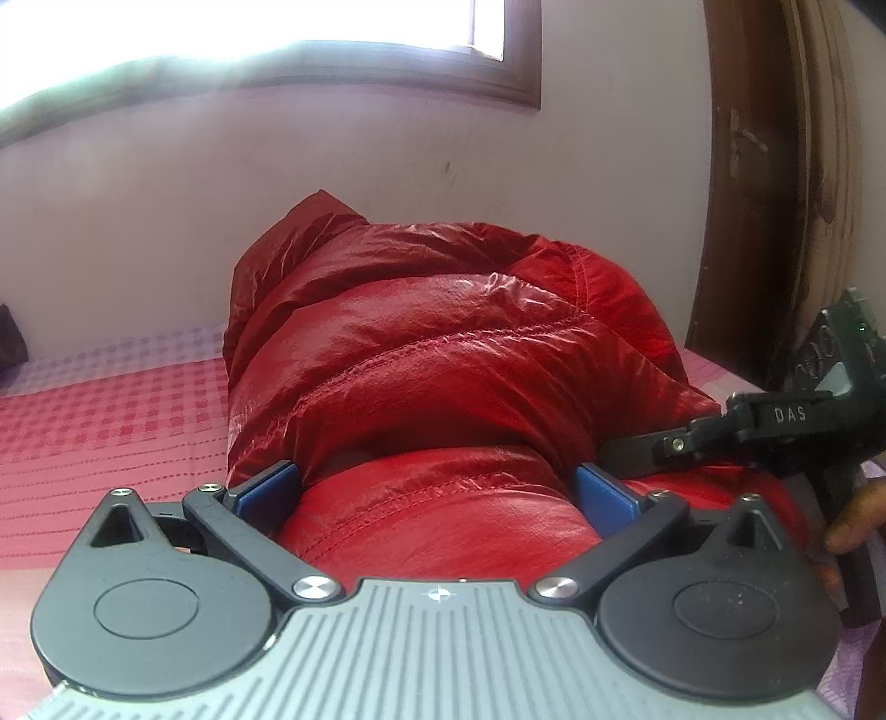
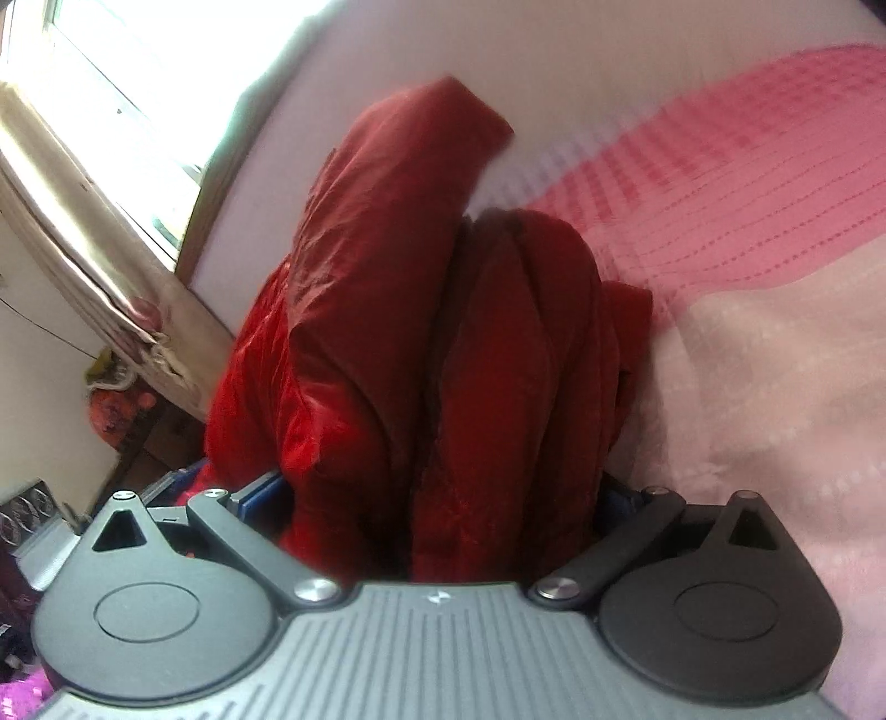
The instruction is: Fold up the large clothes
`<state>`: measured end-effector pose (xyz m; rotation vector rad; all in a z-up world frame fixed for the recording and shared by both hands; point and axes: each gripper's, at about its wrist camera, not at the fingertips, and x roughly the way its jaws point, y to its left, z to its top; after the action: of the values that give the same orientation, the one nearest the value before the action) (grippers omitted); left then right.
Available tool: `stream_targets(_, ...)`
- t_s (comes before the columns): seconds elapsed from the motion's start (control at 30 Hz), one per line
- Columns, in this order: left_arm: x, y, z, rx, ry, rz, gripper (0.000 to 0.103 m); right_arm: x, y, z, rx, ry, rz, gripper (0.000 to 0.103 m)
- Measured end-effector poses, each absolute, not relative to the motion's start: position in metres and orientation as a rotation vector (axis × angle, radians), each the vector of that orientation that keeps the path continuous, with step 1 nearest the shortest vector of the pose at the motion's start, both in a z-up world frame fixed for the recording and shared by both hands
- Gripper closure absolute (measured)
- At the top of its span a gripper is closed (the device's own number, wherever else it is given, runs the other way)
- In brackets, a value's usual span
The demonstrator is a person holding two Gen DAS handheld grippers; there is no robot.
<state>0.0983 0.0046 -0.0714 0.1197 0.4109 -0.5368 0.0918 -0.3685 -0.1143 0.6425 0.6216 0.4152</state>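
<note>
A shiny red quilted puffer jacket [image 1: 443, 343] lies bunched on the pink checked bed [image 1: 111, 421]. My left gripper [image 1: 437, 487] has its blue pads [image 1: 271, 487] on either side of a thick roll of the jacket, closed on it. My right gripper [image 1: 681, 443] enters from the right in the left wrist view and reaches into the jacket's side. In the right wrist view, my right gripper [image 2: 443, 498] is closed on several folded layers of the jacket [image 2: 443, 332], which fills the space between the fingers.
A white wall [image 1: 332, 183] and a window [image 1: 277, 33] stand behind the bed. A dark wooden door [image 1: 775, 166] is at the right. A curtain [image 2: 83, 249] and clutter [image 2: 116, 410] sit left in the right wrist view.
</note>
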Motion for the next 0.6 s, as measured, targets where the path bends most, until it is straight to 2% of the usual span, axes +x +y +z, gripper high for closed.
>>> stream_targets(0.07,0.099,0.001,-0.071,0.137,0.417,-0.527,0.000,0.088,-0.369,-0.113,0.632,0.607,0.420,0.015)
stream_targets(0.17,0.100,-0.005,-0.069,0.168,0.428,-0.504,0.000,0.082,-0.362,-0.107,0.558,0.589,0.398,0.023)
stream_targets(0.6,0.106,-0.010,-0.066,0.192,0.471,-0.485,0.000,0.078,-0.357,-0.104,0.530,0.574,0.365,0.024)
